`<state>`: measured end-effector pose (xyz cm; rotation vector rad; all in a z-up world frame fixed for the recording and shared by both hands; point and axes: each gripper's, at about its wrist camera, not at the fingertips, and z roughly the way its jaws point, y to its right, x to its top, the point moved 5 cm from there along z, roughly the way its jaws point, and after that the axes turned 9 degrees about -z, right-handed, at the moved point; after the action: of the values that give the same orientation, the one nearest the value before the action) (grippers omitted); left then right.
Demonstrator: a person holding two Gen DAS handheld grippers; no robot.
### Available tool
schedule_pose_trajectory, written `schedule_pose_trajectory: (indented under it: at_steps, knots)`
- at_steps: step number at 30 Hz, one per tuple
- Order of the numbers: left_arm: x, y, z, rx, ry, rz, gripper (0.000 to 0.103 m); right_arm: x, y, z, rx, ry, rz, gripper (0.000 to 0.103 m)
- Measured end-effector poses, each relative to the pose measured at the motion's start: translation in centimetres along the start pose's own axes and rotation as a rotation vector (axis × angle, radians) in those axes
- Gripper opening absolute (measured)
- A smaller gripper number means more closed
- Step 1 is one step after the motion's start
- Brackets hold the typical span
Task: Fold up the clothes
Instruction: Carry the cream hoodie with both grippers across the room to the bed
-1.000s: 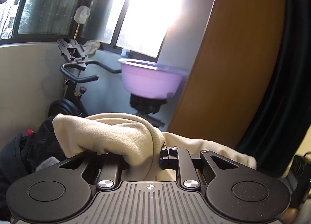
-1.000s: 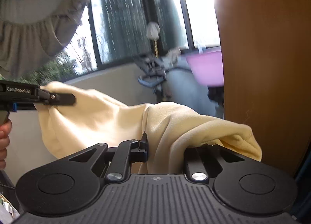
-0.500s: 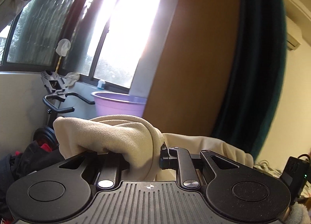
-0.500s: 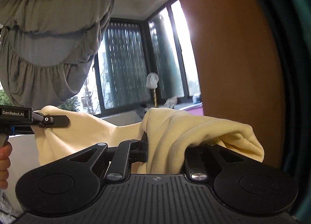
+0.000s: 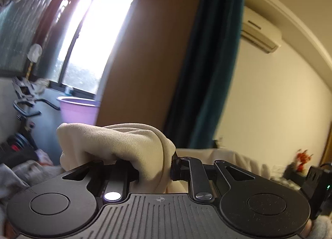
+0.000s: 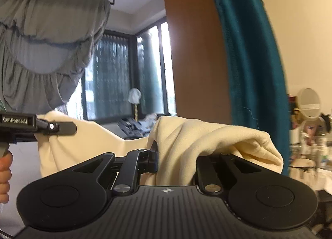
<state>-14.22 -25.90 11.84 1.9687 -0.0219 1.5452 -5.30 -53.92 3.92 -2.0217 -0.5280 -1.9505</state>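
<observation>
- Left to right, taking the teal curtain (image 6: 249,62) as the landmark.
- Far left of it, the left gripper (image 6: 62,129) is clamped on one end of the cream garment (image 6: 197,141), a bare hand (image 6: 5,172) on its handle below.
- The garment spans across in mid-air from there, bunching up just left of the curtain.
- Right gripper (image 6: 176,156) is clenched on that bunched end, cloth draped over its right finger, reaching the curtain's lower edge.
- From the left wrist camera: purple basin (image 5: 78,110) and exercise bike (image 5: 22,114) sit well left of the curtain, under the window.
- Right of the curtain: wall air conditioner (image 5: 259,37) up high.
</observation>
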Motion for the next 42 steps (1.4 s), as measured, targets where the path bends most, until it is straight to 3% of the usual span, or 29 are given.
schedule_pose_trajectory:
  at_steps: [7, 9, 13, 19, 25, 35, 42]
  knots:
    - [-4.2, 8.4, -0.3, -0.156, -0.076, 0.032, 0.017, -0.4, 3.3, -7.4, -0.113, -0.061, 0.01, 0.015]
    - [-5.5, 10.2, 0.6, -0.115, -0.052, 0.014, 0.017, -0.8, 4.8, -9.4, -0.144, -0.071, 0.003, 0.015]
    - [-9.1, 14.7, 3.8, -0.13, -0.121, 0.01, 0.017, -2.0, 8.4, -13.5, -0.203, -0.09, -0.005, 0.015]
    - [-15.5, 22.9, 8.4, -0.091, -0.177, 0.021, 0.016, -5.1, 16.8, -20.8, -0.248, -0.11, 0.026, 0.015]
    - [-22.7, 34.9, 14.2, -0.097, -0.215, 0.02, 0.016, -7.8, 27.1, -29.5, -0.271, -0.143, 0.027, 0.015]
    - [-34.2, 52.8, 23.7, -0.267, -0.349, 0.019, 0.016, -9.4, 41.0, -38.8, -0.444, -0.197, 0.012, 0.015]
    - [-42.0, 62.2, 36.8, -0.423, -0.456, 0.027, 0.017, -11.7, 49.5, -43.0, -0.591, -0.242, 0.048, 0.015]
